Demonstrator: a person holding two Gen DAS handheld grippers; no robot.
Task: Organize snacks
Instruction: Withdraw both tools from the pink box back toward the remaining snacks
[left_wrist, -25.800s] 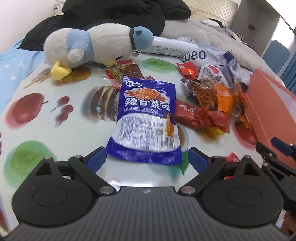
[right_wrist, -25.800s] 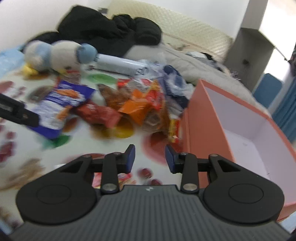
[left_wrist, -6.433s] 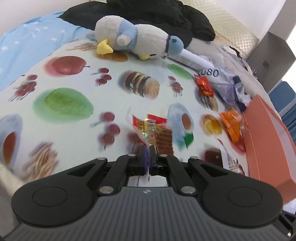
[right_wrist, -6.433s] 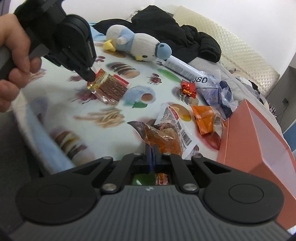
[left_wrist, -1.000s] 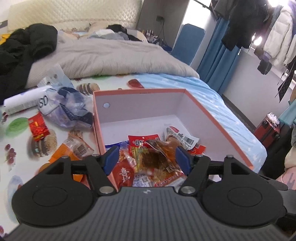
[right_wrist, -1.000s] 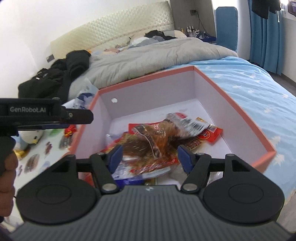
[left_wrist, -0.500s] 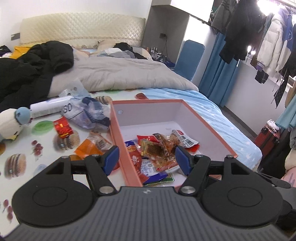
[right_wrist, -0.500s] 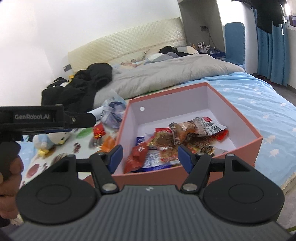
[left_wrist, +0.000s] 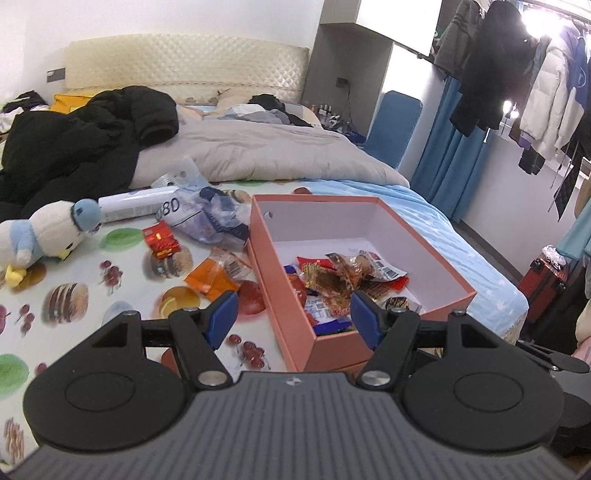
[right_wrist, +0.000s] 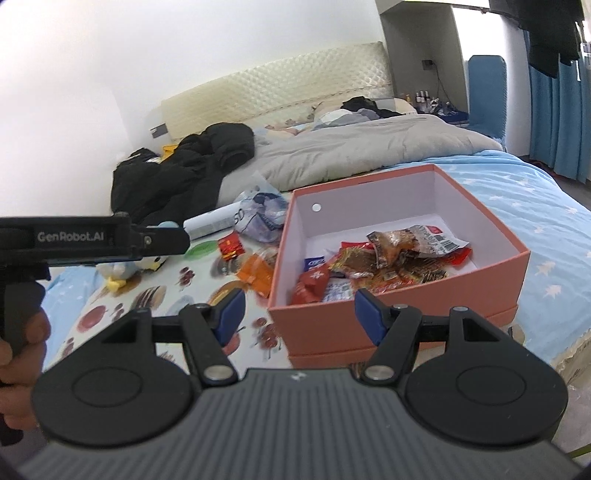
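An open salmon-pink box (left_wrist: 380, 347) (right_wrist: 406, 325) sits on the fruit-print cloth and holds a heap of snack packets (left_wrist: 343, 280) (right_wrist: 388, 258). An orange packet (left_wrist: 214, 273) (right_wrist: 255, 273) and a small red packet (left_wrist: 160, 240) (right_wrist: 229, 247) lie on the cloth left of the box. My left gripper (left_wrist: 293, 319) is open and empty, above the box's near left corner. My right gripper (right_wrist: 297, 314) is open and empty, in front of the box's near wall. The left gripper's body (right_wrist: 92, 240) shows at the left of the right wrist view.
A plush penguin (left_wrist: 44, 232), a white tube (left_wrist: 140, 206) and a crumpled plastic bag (left_wrist: 210, 218) lie behind the loose packets. A black jacket (left_wrist: 81, 140) and grey duvet (left_wrist: 258, 155) cover the bed behind. A blue chair (left_wrist: 395, 125) stands at the far right.
Both grippers have drawn back and up from the box, which now looks smaller and farther. Both stay open and empty. The snacks in the box have not moved.
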